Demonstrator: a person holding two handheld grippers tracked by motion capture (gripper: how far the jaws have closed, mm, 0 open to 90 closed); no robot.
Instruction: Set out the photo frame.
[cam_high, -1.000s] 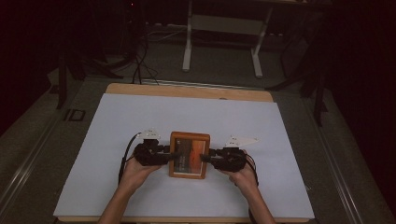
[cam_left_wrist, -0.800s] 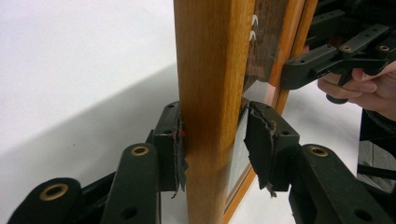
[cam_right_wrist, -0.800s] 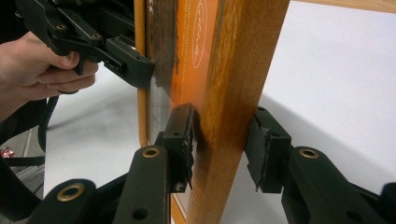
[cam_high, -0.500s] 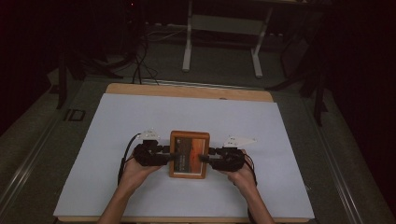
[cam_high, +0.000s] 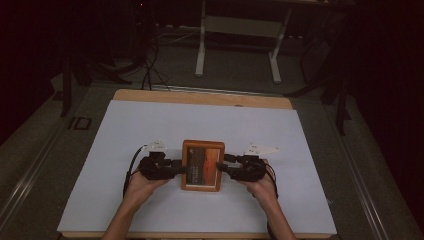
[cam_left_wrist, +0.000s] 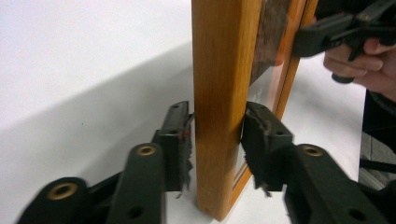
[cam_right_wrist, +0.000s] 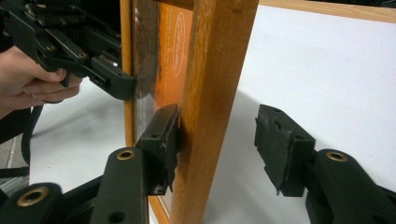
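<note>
My matt black plastic left gripper (cam_left_wrist: 217, 140) clamps a smooth, satin wooden frame (cam_left_wrist: 219, 93) with glossy glazing, on the table's matt white paper cover (cam_high: 150, 125); brass-coloured rivets gleam.

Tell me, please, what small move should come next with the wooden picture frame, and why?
Probably draw the right hand-held gripper clear of the wooden picture frame. Its jaws have just been opening: one pad lies against the rail while the other stands apart. The left hand-held gripper, whose jaws have just been closing, clamps the opposite rail and can carry it alone.
</note>
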